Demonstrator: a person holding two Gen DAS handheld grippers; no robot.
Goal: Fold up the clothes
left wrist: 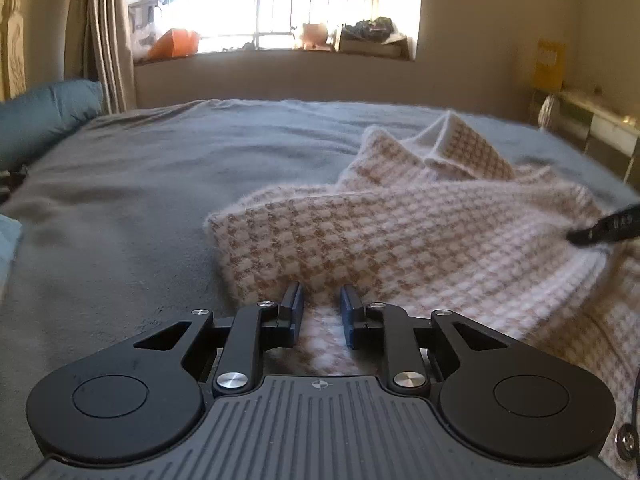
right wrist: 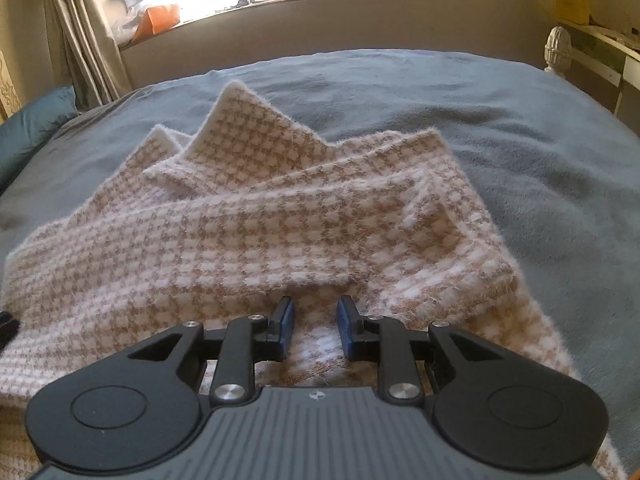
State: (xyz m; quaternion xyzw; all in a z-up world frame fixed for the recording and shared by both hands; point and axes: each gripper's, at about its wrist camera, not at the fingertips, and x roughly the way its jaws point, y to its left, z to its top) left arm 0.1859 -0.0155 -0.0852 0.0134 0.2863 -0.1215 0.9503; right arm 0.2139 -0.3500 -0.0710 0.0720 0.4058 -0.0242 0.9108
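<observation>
one checked sweater [right wrist: 280, 220], one blanket [right wrist: 520, 140], one pillow [left wrist: 44, 116]

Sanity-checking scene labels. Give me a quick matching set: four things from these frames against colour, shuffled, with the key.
Things:
1. blanket
2. garment
3. pillow
4. bag on the windowsill

Colours:
A. orange
B. tan and white check
C. grey-blue
D. teal

Pairs: 1-C, 2-B, 3-D, 4-A
</observation>
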